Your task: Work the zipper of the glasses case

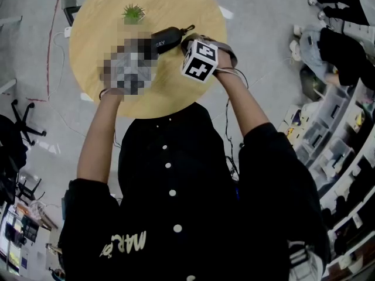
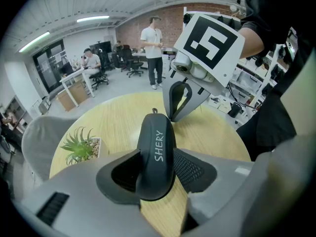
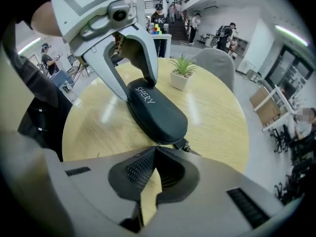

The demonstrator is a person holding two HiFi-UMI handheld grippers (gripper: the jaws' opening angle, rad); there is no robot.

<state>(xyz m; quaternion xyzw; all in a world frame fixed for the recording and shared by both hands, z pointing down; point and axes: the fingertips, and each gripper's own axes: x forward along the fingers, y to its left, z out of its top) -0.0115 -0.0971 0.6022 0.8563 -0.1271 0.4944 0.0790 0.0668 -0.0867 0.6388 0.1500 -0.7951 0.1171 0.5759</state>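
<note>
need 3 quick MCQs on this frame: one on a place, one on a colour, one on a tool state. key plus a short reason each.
1. Where does the potted plant stand?
A) on the round table
B) on the floor
C) on a chair

2. What colour is the glasses case?
A) red
B) black
C) white

3. How do the right tool's jaws stand?
A) wide apart
B) clamped round the plant
C) shut together at the case's end

Key:
1 A: the pot sits on the wooden top, beyond the case.
2 B: its shell is black with white lettering.
3 C: the right gripper view shows the tips meeting at the case's zipper end.
</note>
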